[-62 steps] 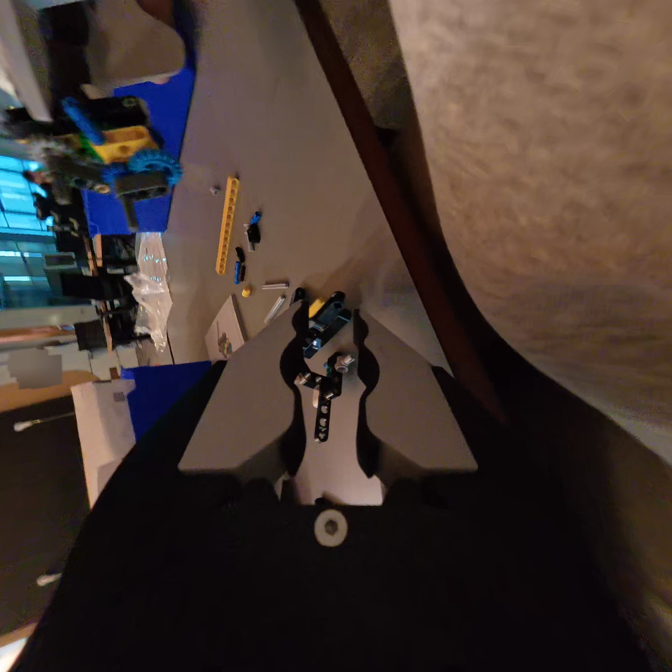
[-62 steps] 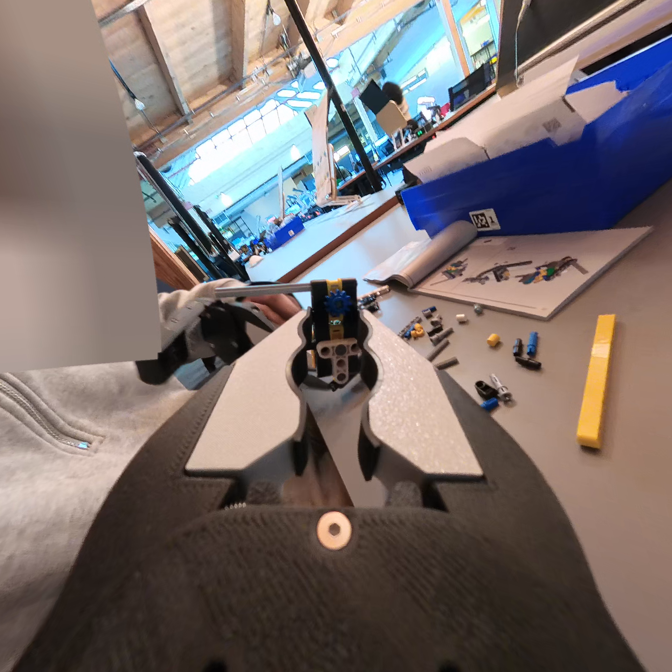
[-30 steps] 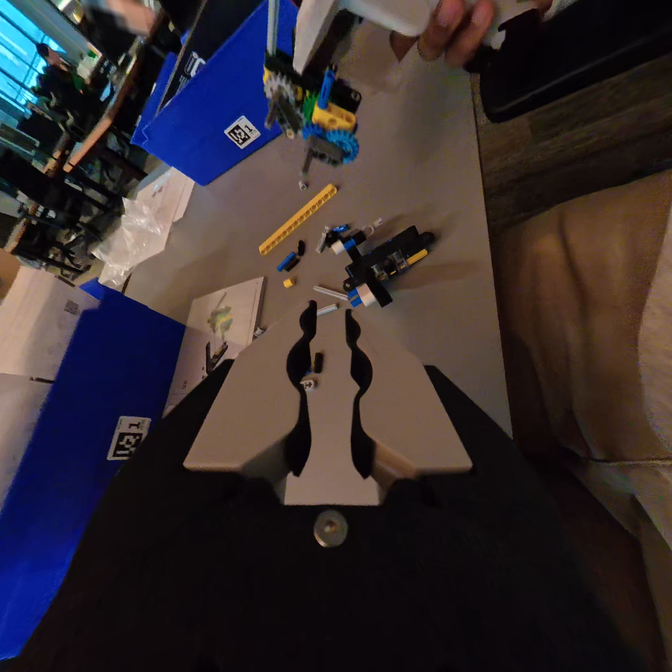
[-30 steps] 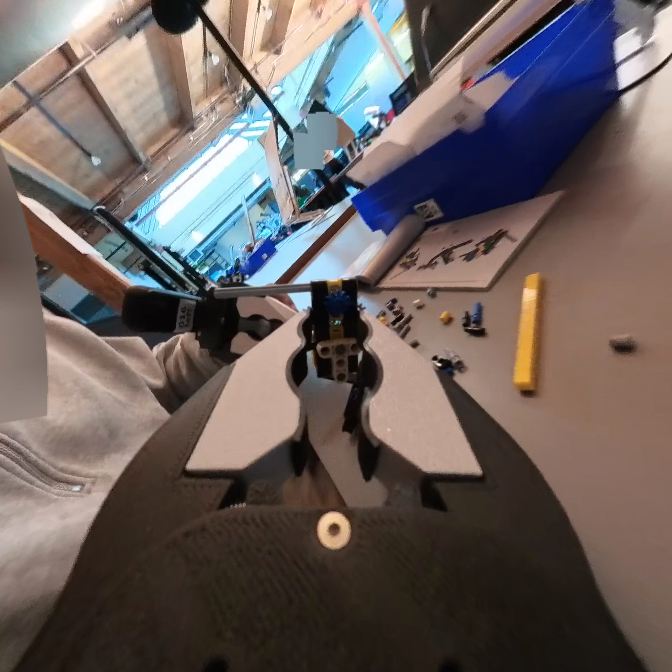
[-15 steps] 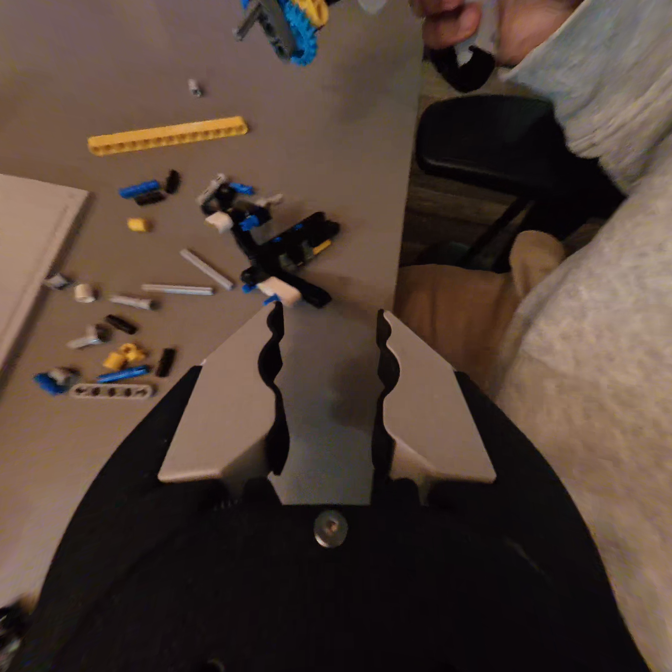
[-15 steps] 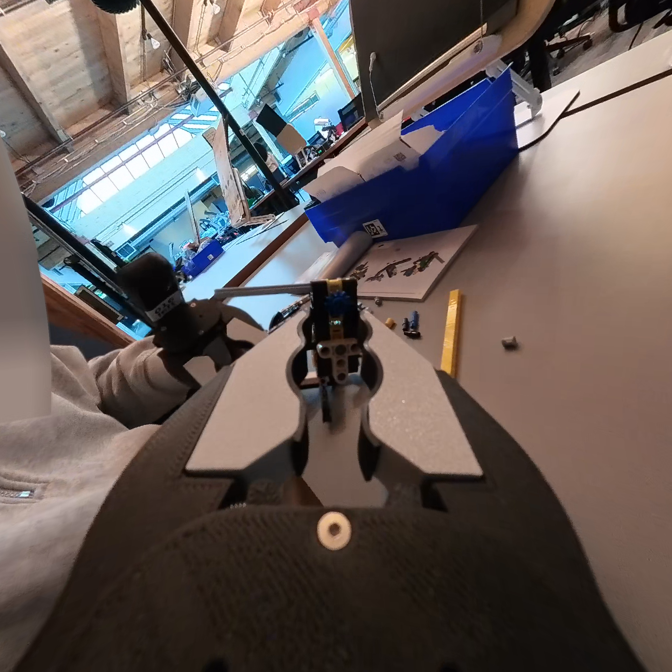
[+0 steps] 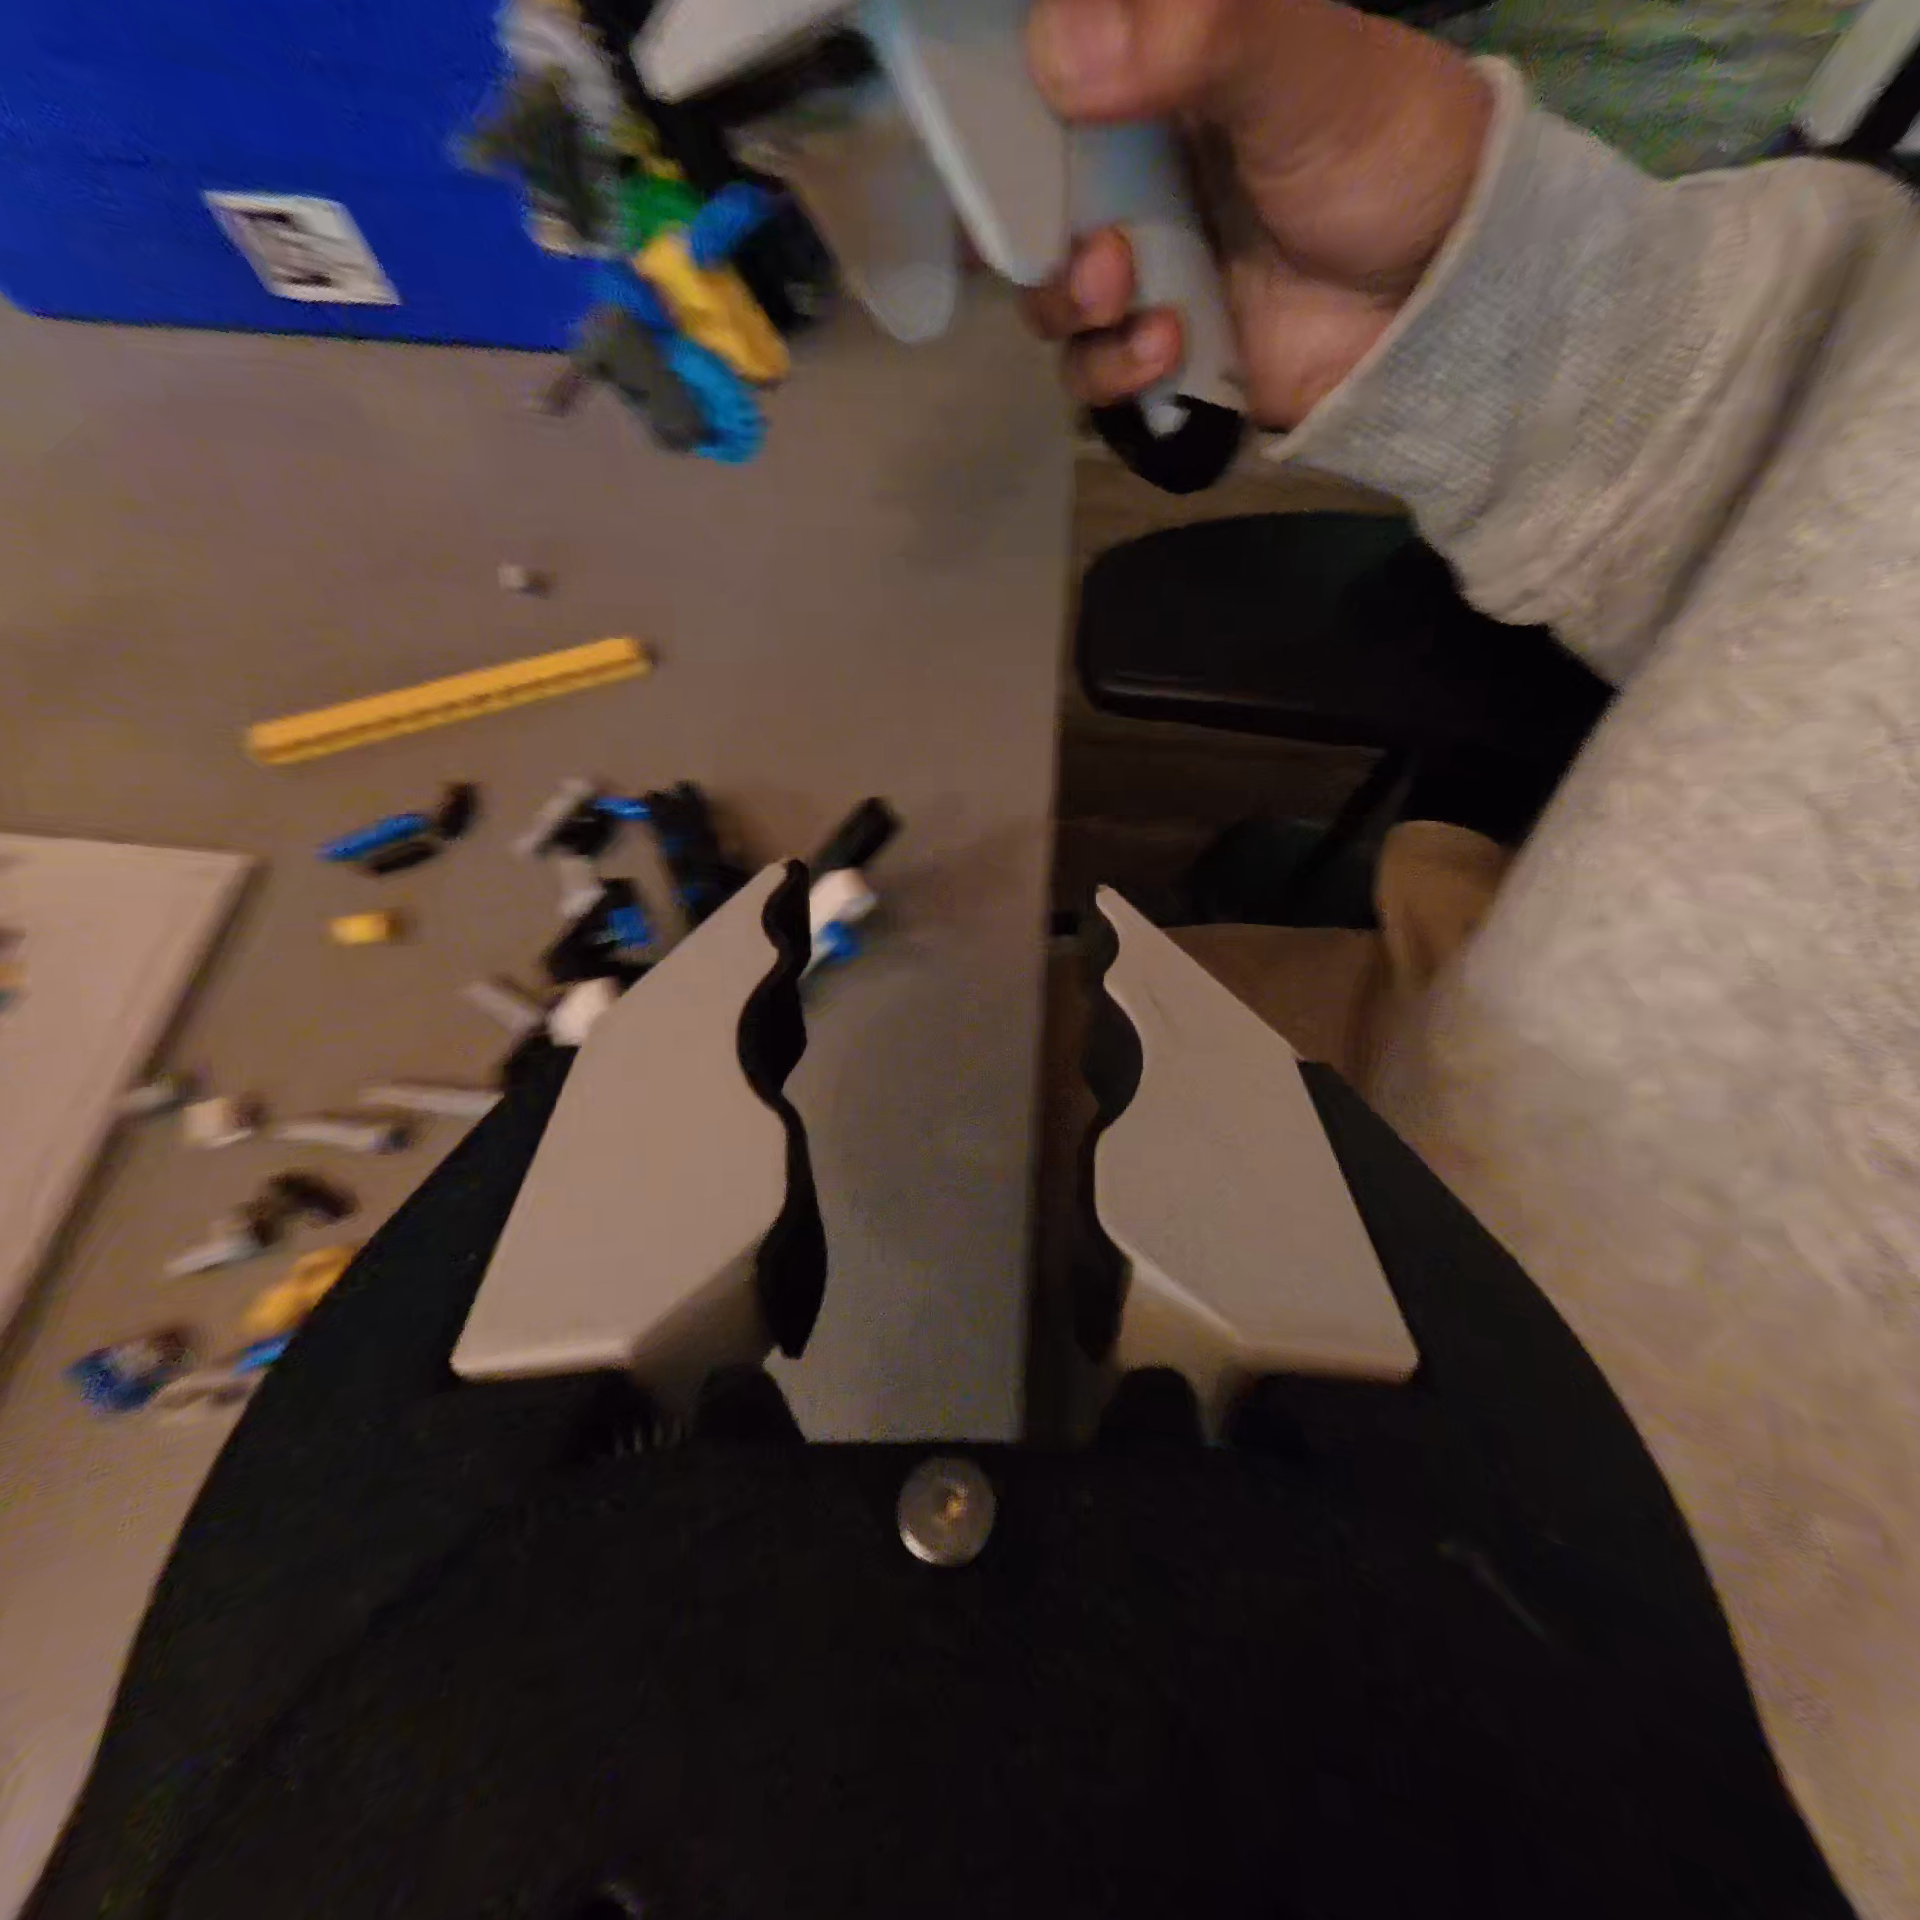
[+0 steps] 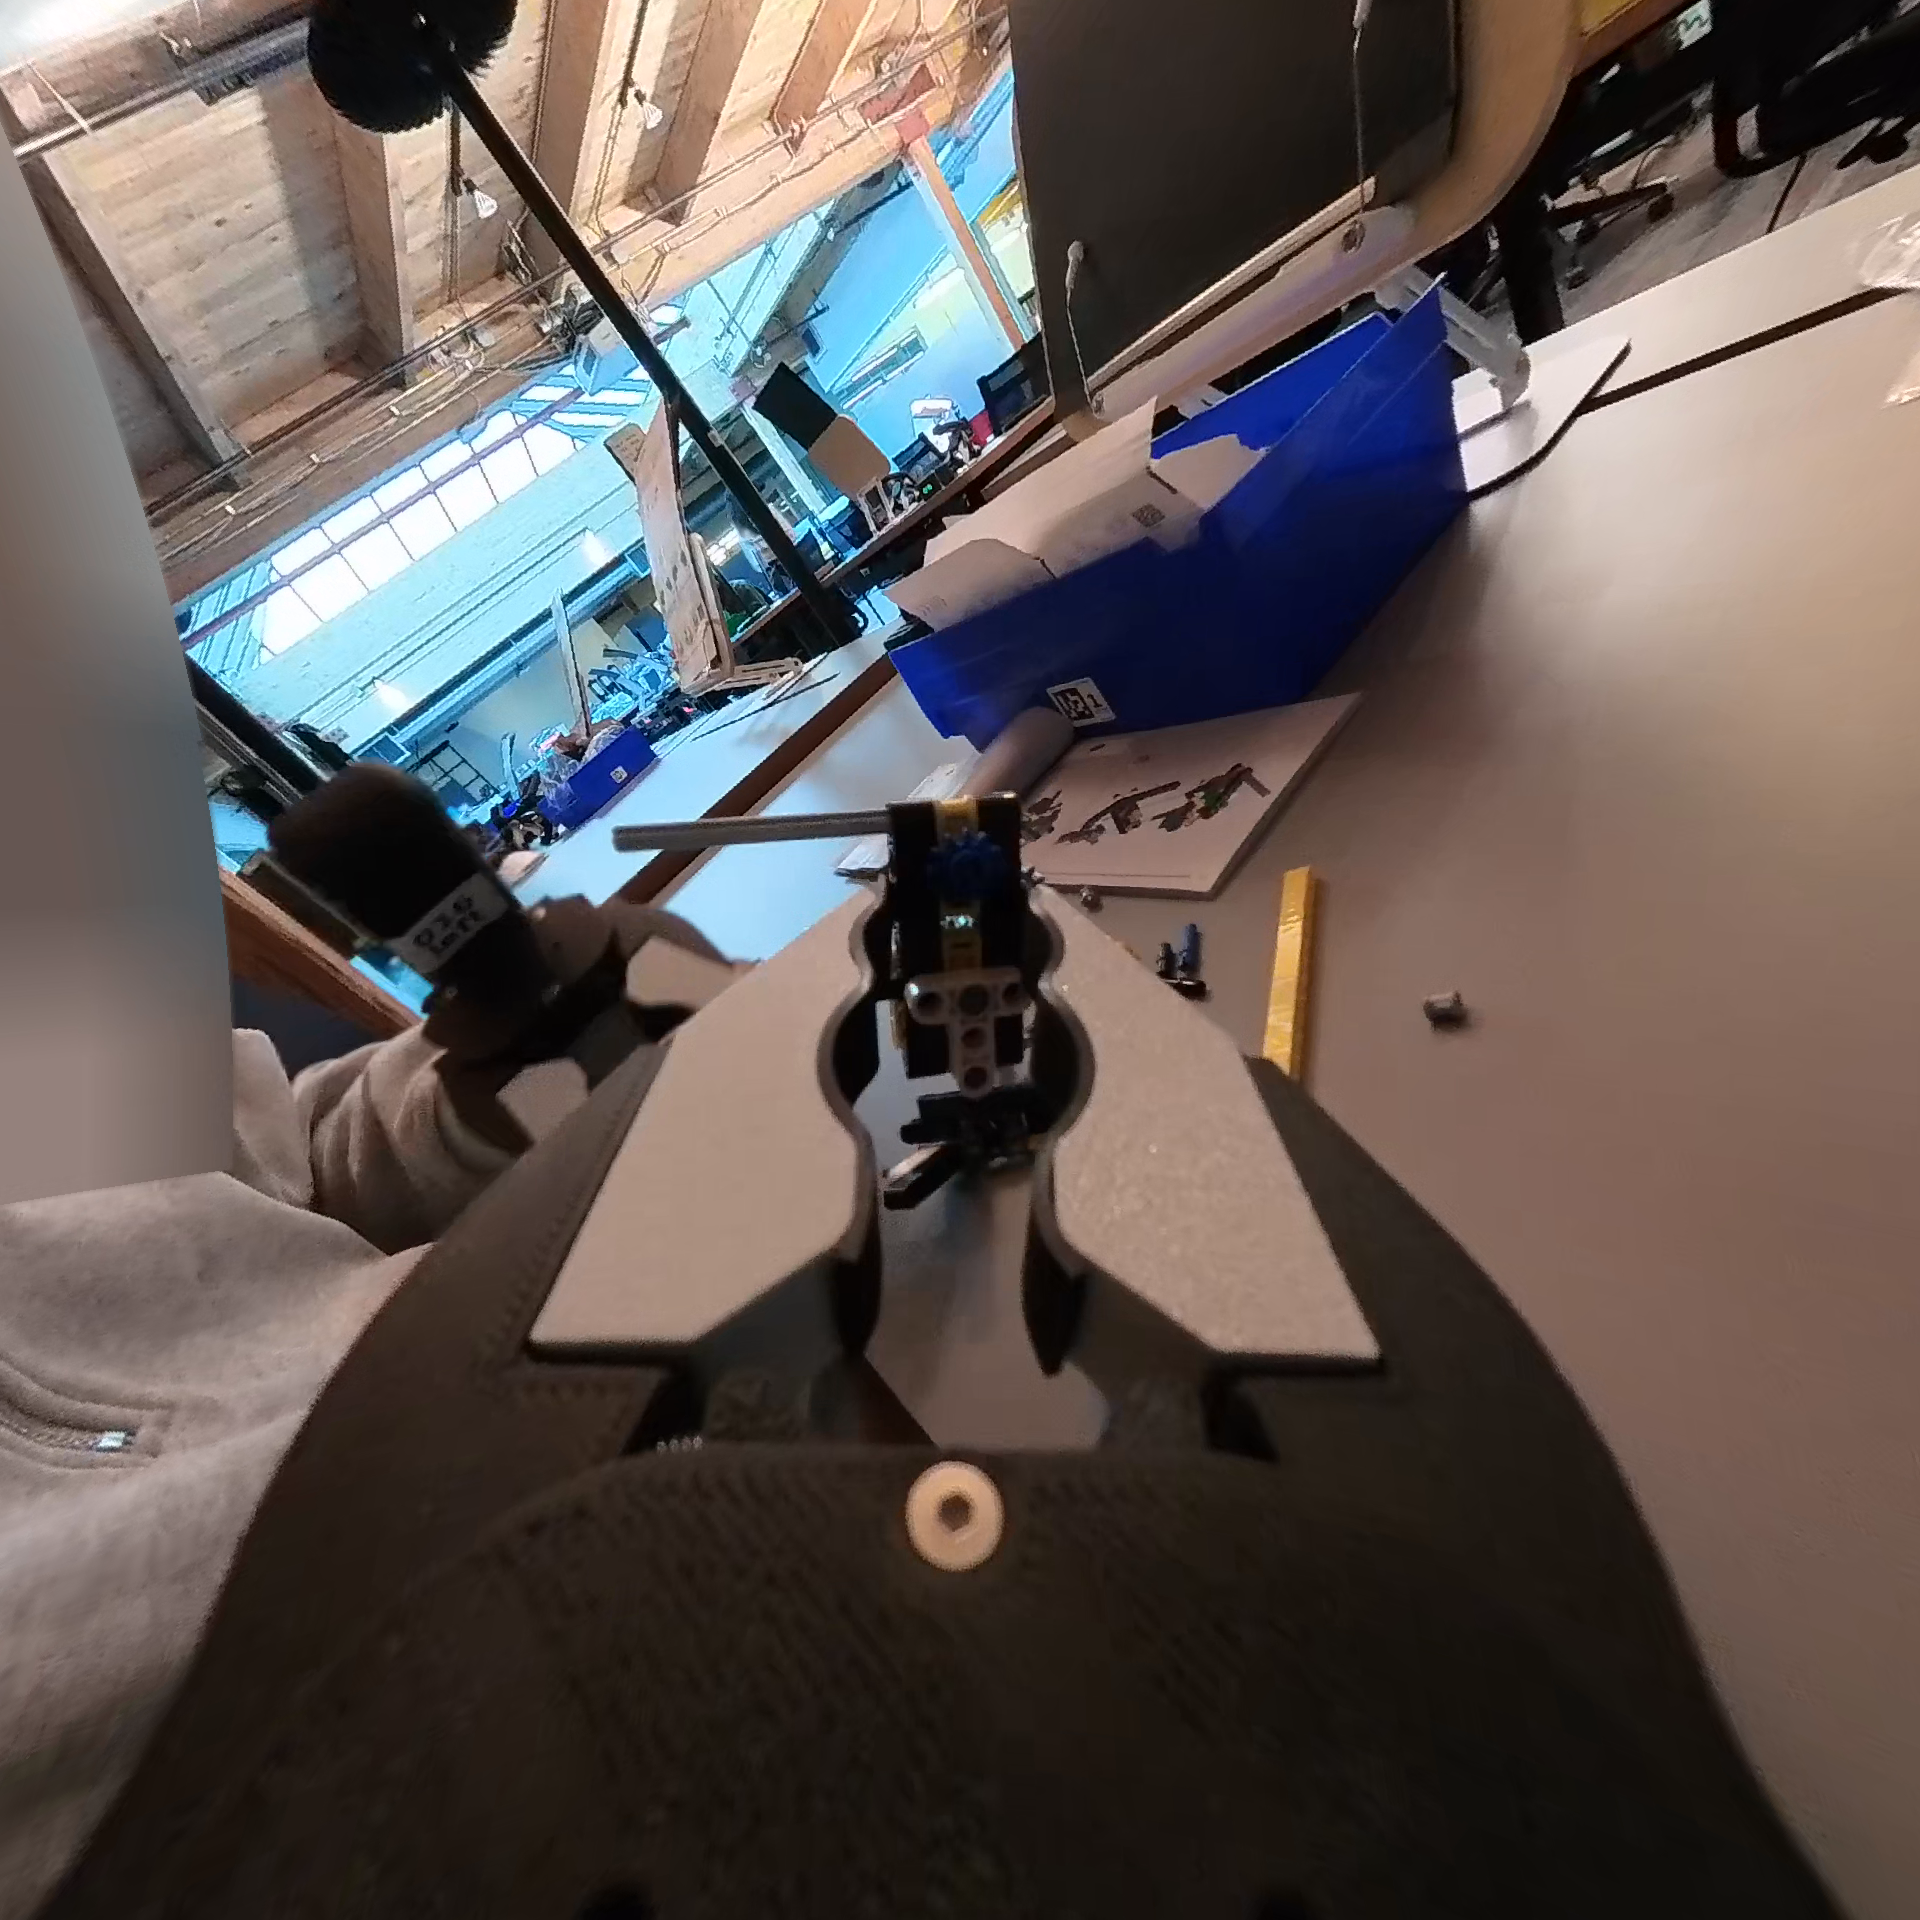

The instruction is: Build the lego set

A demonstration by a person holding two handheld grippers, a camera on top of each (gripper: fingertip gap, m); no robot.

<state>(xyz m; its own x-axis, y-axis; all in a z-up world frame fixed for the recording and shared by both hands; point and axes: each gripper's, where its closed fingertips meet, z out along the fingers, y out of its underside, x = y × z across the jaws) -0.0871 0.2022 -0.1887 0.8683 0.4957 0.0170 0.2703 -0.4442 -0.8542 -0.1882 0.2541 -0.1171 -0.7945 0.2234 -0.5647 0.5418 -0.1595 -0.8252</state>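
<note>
My right gripper (image 8: 951,904) is shut on a lego assembly (image 8: 951,935) of black, yellow and grey parts with a blue gear and a long grey axle sticking out left. It holds it above the grey table (image 8: 1662,935). The same assembly (image 7: 665,270) shows blurred at the top of the left wrist view, held by the other gripper in a hand (image 7: 1247,208). My left gripper (image 7: 945,904) is open and empty over the table's near edge. A black, blue and white sub-assembly (image 7: 675,894) lies just left of its left finger (image 7: 644,1143). A long yellow beam (image 7: 447,698) lies farther off; it also shows in the right wrist view (image 8: 1288,966).
Loose small pins and axles (image 7: 260,1226) are scattered left of my left gripper. An instruction booklet (image 8: 1164,810) lies open by a blue bin (image 8: 1247,592). A black chair (image 7: 1247,644) and a grey sleeve (image 7: 1662,520) are past the table edge at right.
My left gripper let go of the black and blue sub-assembly, opened wide and swung toward the table's edge. My right gripper kept its hold and tilted upward.
</note>
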